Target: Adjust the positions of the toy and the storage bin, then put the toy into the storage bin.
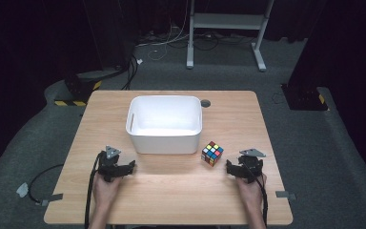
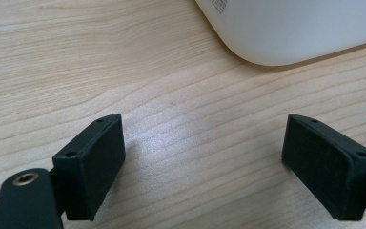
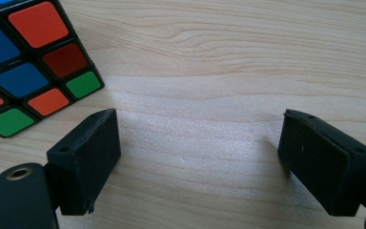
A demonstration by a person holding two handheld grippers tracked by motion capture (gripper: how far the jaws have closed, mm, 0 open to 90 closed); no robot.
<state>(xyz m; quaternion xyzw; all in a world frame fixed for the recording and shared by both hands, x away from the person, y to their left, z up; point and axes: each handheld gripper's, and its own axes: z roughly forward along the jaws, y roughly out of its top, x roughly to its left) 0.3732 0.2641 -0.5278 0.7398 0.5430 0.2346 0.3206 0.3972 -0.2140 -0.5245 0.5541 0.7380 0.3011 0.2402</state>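
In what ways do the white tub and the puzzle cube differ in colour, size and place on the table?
The white tub is plain white, the puzzle cube many-coloured with black edges. The tub is far larger and open on top; the cube is small and solid. The tub stands mid-table; the cube sits by its front right corner, near the right gripper. Both rest on the wooden table.

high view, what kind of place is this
Probably a lab or studio set up for recording: a lone wooden table on grey carpet, dark curtains around it, loose cables on the floor, and the legs of a metal stand behind.
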